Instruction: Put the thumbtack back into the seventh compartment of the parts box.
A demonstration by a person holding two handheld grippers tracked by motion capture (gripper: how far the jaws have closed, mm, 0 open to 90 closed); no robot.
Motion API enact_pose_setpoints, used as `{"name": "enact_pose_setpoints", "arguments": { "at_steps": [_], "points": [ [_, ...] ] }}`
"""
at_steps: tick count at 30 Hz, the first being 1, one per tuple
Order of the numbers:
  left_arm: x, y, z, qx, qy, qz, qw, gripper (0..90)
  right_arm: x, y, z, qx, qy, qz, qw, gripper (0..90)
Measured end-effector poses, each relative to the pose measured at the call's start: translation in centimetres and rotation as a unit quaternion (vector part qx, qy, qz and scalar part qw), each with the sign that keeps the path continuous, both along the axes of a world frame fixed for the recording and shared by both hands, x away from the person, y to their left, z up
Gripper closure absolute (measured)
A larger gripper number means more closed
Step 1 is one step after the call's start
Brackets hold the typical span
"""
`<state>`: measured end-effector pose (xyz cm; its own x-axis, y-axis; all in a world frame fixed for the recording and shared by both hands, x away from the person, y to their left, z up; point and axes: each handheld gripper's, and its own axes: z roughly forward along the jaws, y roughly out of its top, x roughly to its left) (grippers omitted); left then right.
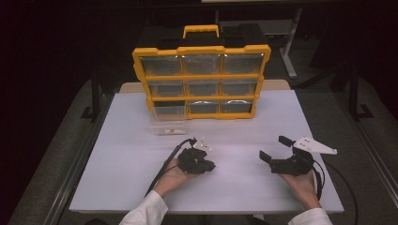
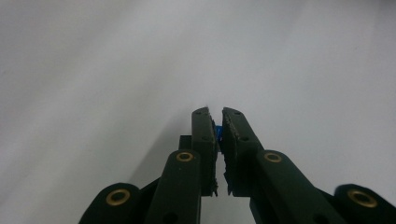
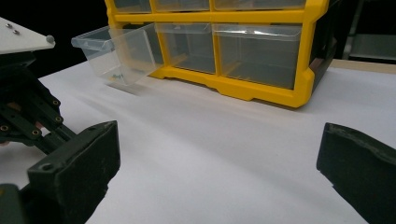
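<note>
High view, writing: we can read no brand, label or lettering on anything here.
High view, container: we see a yellow organiser [image 1: 202, 75] with a handle on top standing upright at the far side of the white worktop [image 1: 244, 187]; it holds three rows of three clear drawers.
High view, drawer: the bottom-left clear drawer [image 1: 168, 119] is pulled out towards us and its front tips down to the worktop; we cannot tell its contents from here.
High view, left tool [image 1: 202, 165]: held in the person's left hand near the front of the worktop, in front of the pulled-out drawer and apart from it; its jaws look drawn together.
High view, right tool [image 1: 274, 149]: held in the right hand, well to the right of the left tool, jaws spread wide with nothing between them.
Left gripper view, left tool [image 2: 215, 123]: the jaws are nearly together, clamped on a small blue piece [image 2: 218, 132] that peeks out between the pads; we cannot tell what it is. Bare worktop lies beyond.
Right gripper view, right tool [image 3: 217, 154]: jaws wide apart over bare worktop.
Right gripper view, drawer [image 3: 119, 53]: it hangs tilted out of the organiser [image 3: 303, 79], with a few tiny bits on its floor, too small to name.
Right gripper view, other drawers: those we see look see-through, their contents unclear.
</note>
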<state>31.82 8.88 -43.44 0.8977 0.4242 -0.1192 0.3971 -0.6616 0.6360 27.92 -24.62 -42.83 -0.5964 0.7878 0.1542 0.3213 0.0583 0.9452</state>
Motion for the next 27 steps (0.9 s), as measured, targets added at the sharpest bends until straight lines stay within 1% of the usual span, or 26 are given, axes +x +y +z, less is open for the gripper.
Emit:
{"name": "enact_pose_setpoints", "arguments": {
  "at_steps": [2, 8, 12, 15, 16, 17, 21, 27],
  "points": [
    [0.0, 0.2, 0.2, 0.002, -0.003, 0.003, 1.0000, 84.0, 0.0, 0.0, 0.0, -0.001, 0.000, 0.001, 1.0000, 0.0],
    [0.3, 0.9, 1.0, -0.002, -0.009, 0.008, 0.9999, 84.0, 0.0, 0.1, 0.0, -0.002, 0.000, 0.003, 1.0000, 0.0],
    [0.6, 1.6, 1.7, -0.013, -0.010, 0.018, 0.9997, 84.0, 0.0, 0.1, 0.0, -0.002, 0.000, 0.002, 1.0000, 0.0],
    [0.7, 1.6, 1.9, -0.018, -0.012, 0.019, 0.9996, 84.1, 0.0, 0.1, 0.0, -0.002, 0.001, 0.002, 1.0000, 0.0],
    [0.8, 1.7, 2.4, -0.021, -0.016, 0.020, 0.9994, 84.1, 0.0, 0.2, 0.0, -0.003, 0.001, 0.003, 1.0000, 0.0],
    [0.8, 1.7, 2.4, -0.021, -0.016, 0.020, 0.9994, 84.0, 0.0, 0.2, 0.0, -0.003, 0.001, 0.003, 1.0000, 0.0],
    [1.4, 2.2, 3.3, -0.023, -0.024, 0.028, 0.9991, 84.1, 0.0, 0.3, -0.1, -0.004, 0.001, 0.005, 1.0000, 0.0],
    [2.0, 3.2, 4.0, -0.027, -0.033, 0.045, 0.9981, 84.1, 0.1, 0.6, -0.2, -0.010, 0.003, 0.011, 0.9999, 0.0]
  ]
}}
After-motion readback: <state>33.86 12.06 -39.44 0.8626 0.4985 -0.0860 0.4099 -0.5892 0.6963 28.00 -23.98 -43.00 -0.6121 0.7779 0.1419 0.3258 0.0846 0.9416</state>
